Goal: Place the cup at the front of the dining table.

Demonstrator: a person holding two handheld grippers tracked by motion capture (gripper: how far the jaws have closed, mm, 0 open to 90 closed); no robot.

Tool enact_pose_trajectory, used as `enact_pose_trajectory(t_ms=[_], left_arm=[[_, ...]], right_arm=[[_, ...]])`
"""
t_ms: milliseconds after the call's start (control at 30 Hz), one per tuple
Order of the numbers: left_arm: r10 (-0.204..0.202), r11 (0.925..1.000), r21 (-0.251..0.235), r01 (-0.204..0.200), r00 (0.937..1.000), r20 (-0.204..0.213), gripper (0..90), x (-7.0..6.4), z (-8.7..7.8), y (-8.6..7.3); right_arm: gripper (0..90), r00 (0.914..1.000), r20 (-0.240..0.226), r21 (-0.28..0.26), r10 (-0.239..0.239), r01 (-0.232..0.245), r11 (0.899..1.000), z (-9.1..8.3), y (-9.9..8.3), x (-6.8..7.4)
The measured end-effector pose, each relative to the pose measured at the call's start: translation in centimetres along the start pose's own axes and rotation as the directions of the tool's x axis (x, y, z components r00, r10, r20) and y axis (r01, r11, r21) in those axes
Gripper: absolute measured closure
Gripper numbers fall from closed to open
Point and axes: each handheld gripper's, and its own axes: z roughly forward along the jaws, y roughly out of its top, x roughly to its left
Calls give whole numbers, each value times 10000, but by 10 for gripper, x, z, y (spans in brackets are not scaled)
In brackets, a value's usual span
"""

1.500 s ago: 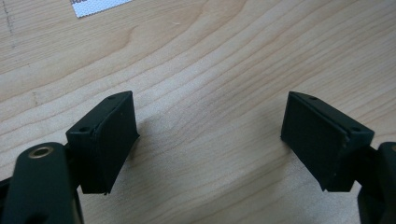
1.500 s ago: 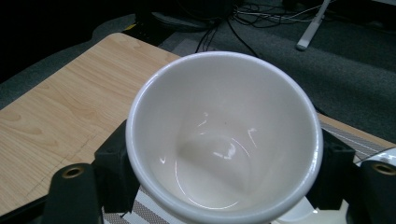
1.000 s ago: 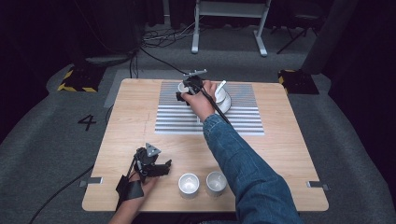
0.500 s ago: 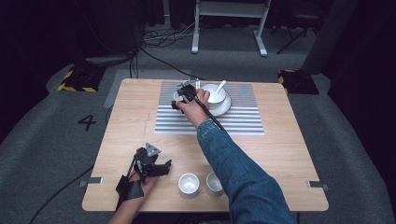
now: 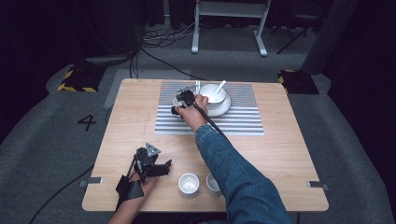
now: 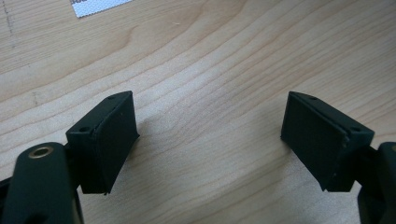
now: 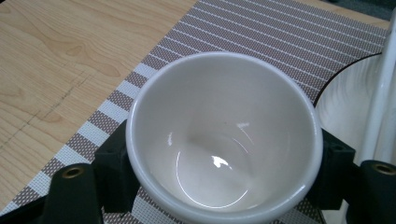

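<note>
My left gripper rests low over the bare wooden table near its front edge, my left hand wrapped behind it. In the left gripper view its two black jaws stand wide apart with nothing but wood grain between them, so it is released and empty. A corner of the striped mat shows far ahead of it at the top of that view.

Just to the right of that gripper, near the front edge, stand two small white cups: one in plain sight, the other partly hidden by my denim sleeve.

My right arm reaches forward across the table to the striped mat. There my right gripper grasps a third white cup: in the right gripper view the jaws press against its outer wall on either side, and the cup sits upright between them, empty and glossy inside, over the stripes. I cannot tell whether its base touches the mat.

Just to the right of this gripper is a white plate on the mat, with a white bowl on it and a white spoon leaning out of the bowl. In the right gripper view the plate's edge shows close beside the held cup, and a white upright bar crosses at the far right.
</note>
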Motion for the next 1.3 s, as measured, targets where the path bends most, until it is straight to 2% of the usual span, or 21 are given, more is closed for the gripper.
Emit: enact_pose_trajectory(t_ms=[367, 933, 1133, 1300], left_arm=[[4, 10000, 0, -4, 10000, 0, 187, 0, 0, 0], [2, 10000, 1, -2, 10000, 1, 187, 0, 0, 0], [2, 10000, 1, -2, 10000, 2, 187, 0, 0, 0], [-7, 10000, -8, 7, 10000, 0, 187, 0, 0, 0]], right_arm=[[273, 9999, 115, 281, 118, -121, 9995, 6, -7, 2], [269, 10000, 82, 303, 54, -56, 9995, 5, -11, 3], [235, 10000, 52, 194, -5, 4, 9998, 5, -10, 2], [203, 9999, 90, -6, -55, 55, 10000, -3, -8, 5]])
